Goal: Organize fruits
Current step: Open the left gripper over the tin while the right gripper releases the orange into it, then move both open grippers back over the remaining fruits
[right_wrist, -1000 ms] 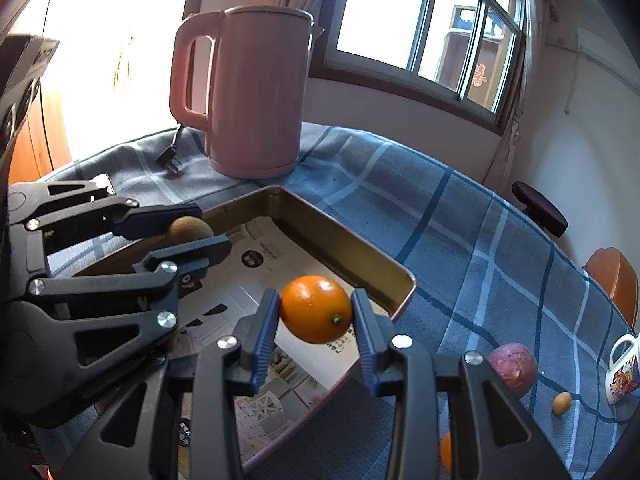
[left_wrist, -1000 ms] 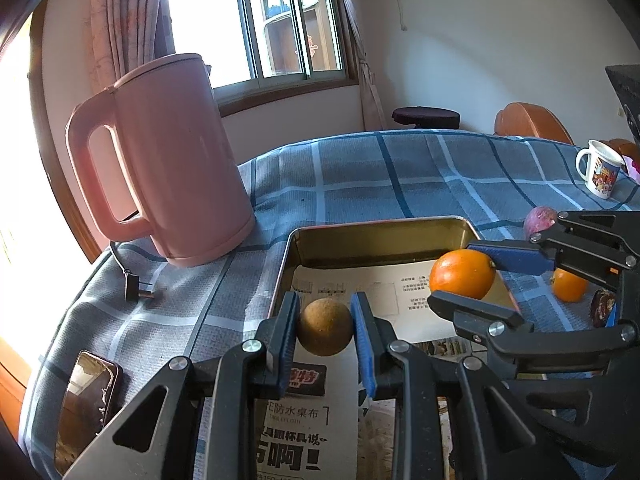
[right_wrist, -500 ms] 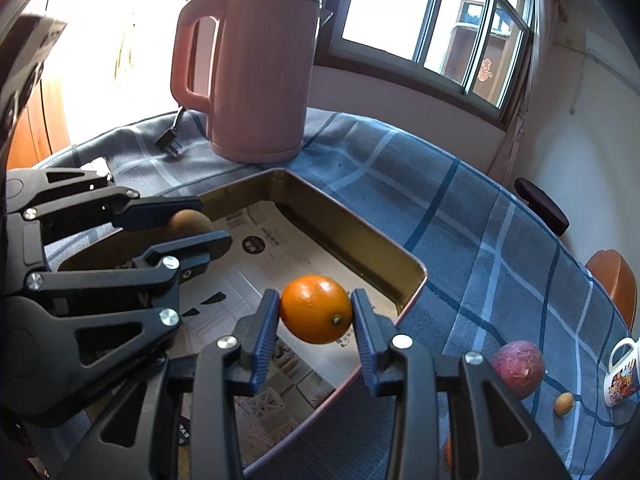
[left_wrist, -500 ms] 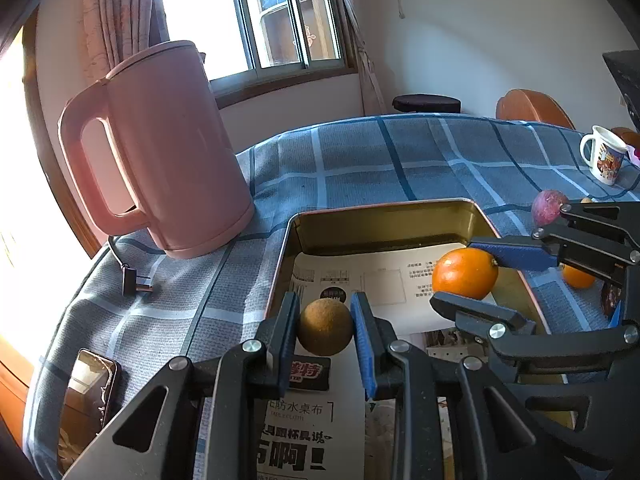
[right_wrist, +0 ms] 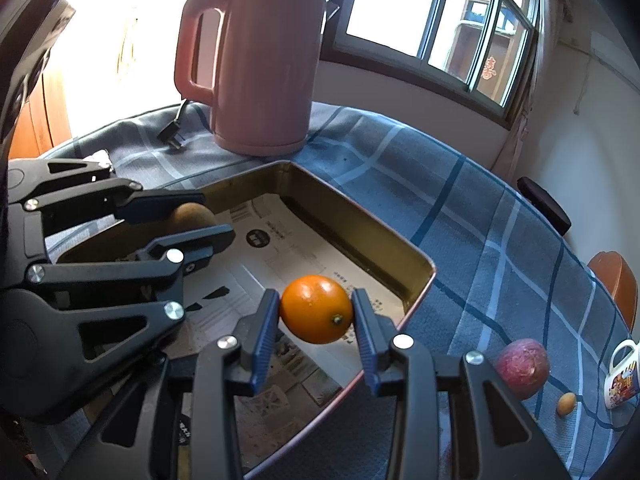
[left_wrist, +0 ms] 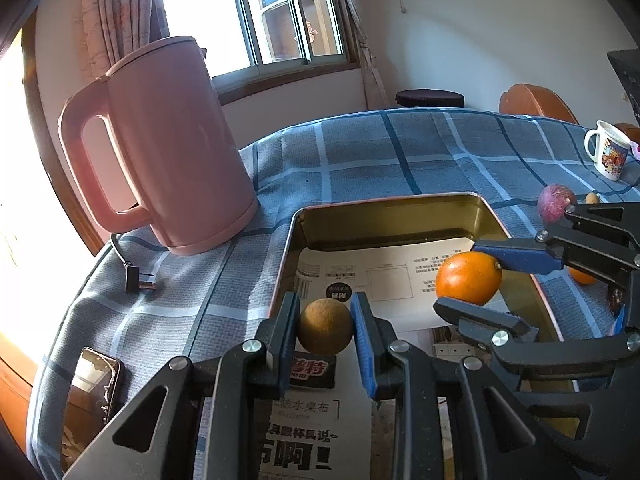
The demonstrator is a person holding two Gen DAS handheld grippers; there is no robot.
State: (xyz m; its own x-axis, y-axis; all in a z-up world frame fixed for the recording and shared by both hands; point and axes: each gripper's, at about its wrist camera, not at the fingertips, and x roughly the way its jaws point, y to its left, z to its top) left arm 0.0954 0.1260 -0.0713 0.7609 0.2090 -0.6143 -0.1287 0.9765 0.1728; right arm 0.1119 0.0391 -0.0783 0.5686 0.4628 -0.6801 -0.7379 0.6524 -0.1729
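My left gripper is shut on a small round brown fruit, held above the near left part of a gold metal tray lined with printed paper. The same brown fruit shows between the left gripper's fingers in the right wrist view. My right gripper is shut on an orange, held over the tray's right side; the orange also appears in the left wrist view. A purple fruit, a tiny tan fruit and another orange lie on the cloth right of the tray.
A pink kettle stands beyond the tray's left corner, its plug lying on the blue checked tablecloth. A phone lies near the table's left edge. A white printed mug stands far right. Chairs stand past the table.
Both grippers keep their fruit and have hardly moved. The views have tilted slightly, so the kettle and tray sit a little differently in frame.
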